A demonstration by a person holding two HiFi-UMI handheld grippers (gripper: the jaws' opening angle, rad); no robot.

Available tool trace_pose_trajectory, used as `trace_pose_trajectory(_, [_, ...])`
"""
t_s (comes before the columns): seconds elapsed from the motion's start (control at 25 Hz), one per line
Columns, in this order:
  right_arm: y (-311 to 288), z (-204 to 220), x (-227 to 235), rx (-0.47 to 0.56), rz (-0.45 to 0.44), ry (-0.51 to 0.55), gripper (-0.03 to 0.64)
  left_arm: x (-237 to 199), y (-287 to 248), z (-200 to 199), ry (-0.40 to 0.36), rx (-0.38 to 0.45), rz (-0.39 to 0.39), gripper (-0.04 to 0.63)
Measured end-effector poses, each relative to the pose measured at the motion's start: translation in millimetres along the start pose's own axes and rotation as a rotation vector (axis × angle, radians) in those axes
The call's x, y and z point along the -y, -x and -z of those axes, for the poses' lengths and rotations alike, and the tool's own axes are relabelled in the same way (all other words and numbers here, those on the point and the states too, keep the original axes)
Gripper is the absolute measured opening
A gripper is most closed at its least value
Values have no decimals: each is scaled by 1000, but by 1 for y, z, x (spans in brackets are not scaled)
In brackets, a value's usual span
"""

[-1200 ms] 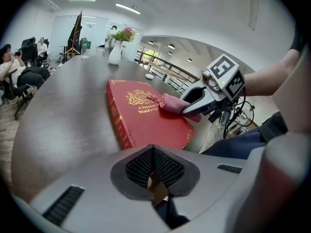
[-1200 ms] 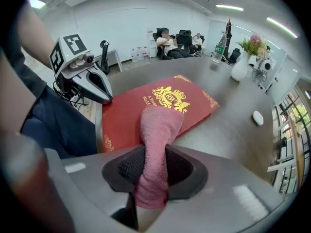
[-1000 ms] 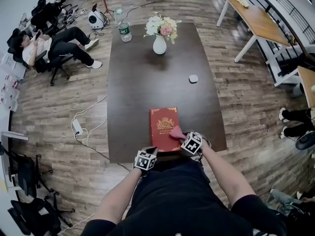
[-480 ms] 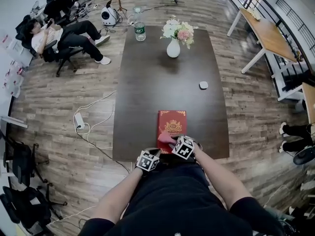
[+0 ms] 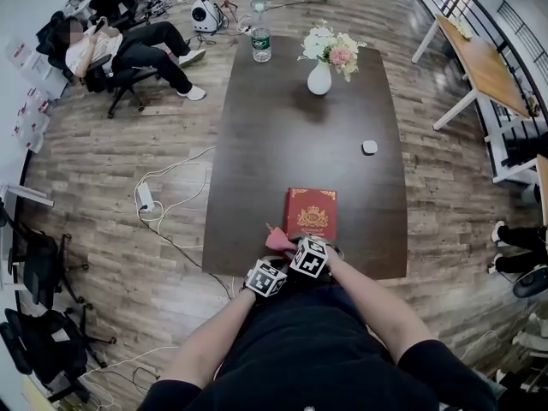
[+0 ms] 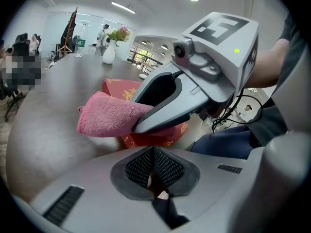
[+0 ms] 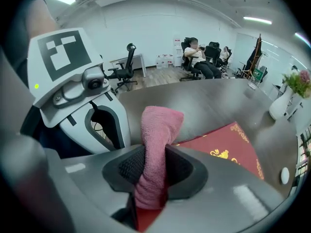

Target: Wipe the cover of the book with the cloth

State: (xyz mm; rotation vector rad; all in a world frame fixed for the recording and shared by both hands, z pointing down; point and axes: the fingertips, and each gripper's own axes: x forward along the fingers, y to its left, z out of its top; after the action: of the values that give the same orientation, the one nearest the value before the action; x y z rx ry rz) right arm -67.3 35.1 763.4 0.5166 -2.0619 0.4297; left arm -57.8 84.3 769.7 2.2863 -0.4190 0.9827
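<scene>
At the bench's near edge, the right tool, clamping the pink cloth, has swept left past the red book's corner; left tool closed, empty; near strip probably wiped

Steep overhead view, two close views across book

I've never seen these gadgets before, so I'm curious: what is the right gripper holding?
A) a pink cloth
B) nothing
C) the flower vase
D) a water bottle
A: the right gripper view shows the pink cloth clamped between the jaws of the right gripper, just above the red book.
</scene>
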Motion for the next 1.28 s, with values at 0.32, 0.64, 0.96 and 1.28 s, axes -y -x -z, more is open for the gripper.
trace_pose_trajectory(0.32, [-12, 5, -1, -17, -11, -2, 118, -1, -1, 3, 27, 16, 20, -6])
trace_pose_trajectory(0.64, [-12, 13, -2, -17, -11, -13, 118, -2, -2, 5, 30, 11, 26, -6])
trace_pose_trajectory(0.96, [-5, 21, 0, -18, 1, -38, 118, -4, 2, 4, 44, 10, 28, -6])
trace_pose_trajectory(1.28, [1, 30, 2, -21, 17, -57, 118, -4, 2, 4, 33, 13, 30, -6])
